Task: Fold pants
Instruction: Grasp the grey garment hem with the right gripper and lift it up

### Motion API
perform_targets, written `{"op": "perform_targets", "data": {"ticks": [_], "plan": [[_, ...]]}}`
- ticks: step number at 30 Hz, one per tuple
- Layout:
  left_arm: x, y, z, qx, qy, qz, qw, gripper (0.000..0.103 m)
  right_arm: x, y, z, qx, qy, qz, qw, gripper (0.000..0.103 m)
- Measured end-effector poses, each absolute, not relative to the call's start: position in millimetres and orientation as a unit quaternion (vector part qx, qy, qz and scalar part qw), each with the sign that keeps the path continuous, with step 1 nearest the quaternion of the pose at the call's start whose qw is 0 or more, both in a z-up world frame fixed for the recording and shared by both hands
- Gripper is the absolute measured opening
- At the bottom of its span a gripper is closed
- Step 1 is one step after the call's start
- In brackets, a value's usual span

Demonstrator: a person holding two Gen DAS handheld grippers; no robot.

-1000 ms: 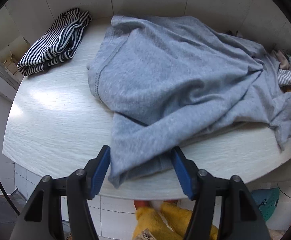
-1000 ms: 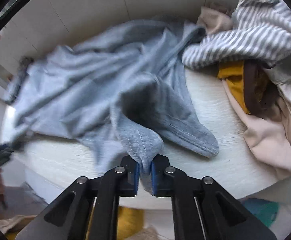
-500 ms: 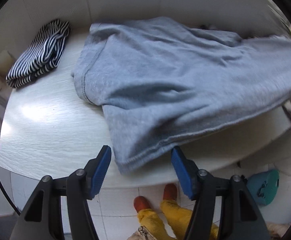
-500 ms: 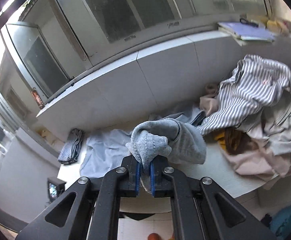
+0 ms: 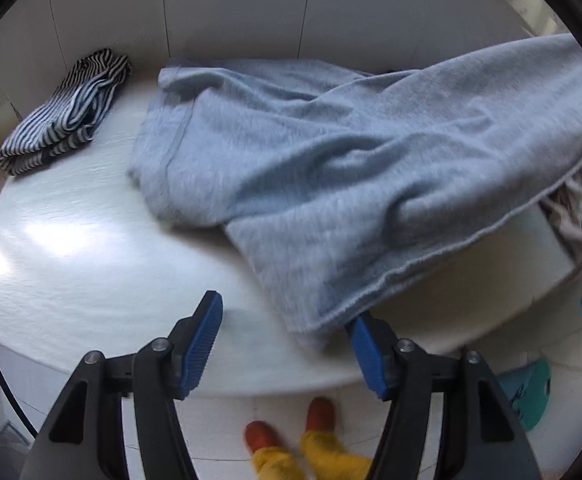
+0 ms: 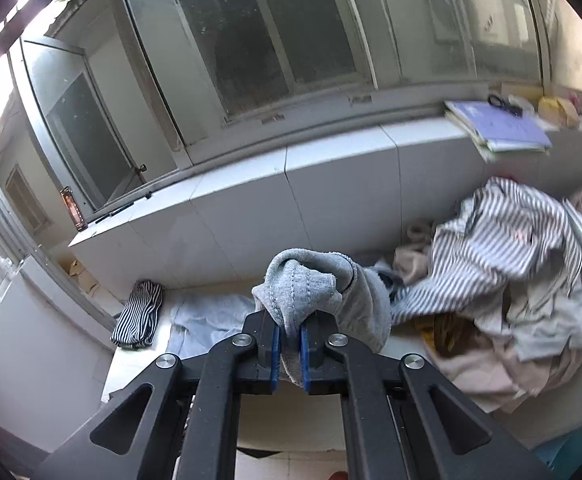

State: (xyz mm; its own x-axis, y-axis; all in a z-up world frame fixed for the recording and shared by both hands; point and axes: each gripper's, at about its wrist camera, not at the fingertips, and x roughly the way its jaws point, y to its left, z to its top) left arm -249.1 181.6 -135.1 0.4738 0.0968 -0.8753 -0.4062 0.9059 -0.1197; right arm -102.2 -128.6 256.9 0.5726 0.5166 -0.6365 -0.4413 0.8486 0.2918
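Right gripper (image 6: 290,350) is pinching a bunched end of the grey pants (image 5: 331,168), lifted off the white table (image 5: 71,264). Left gripper (image 5: 285,340) hangs spread wide, one corner hem between its fingers, ungripped.

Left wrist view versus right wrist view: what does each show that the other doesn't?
Only the left wrist view: the open left gripper by the near hem of the grey pants, and the person's feet. Only the right wrist view: the right gripper shut on a bunched end of the pants, the windows, and the full laundry pile. Both: the pants, the folded striped garment and the white table.
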Motion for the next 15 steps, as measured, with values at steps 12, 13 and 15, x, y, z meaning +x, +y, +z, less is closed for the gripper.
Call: {"op": "perform_targets", "data": {"ticks": [12,13,15], "plan": [[-201,125,-139,-0.133,0.481,0.172,0.849,0.069,-68,-104,295,0.012,0.356,0.288,0.889,0.008],[-199,126,-140,-0.132,0.481,0.181,0.848,0.064,-66,-104,298,0.006,0.353,0.290,0.890,0.008],[-204,131,-136,-0.135,0.469,0.194,0.851,0.027,-62,-105,303,-0.005,0.348,0.291,0.891,0.008]]}}
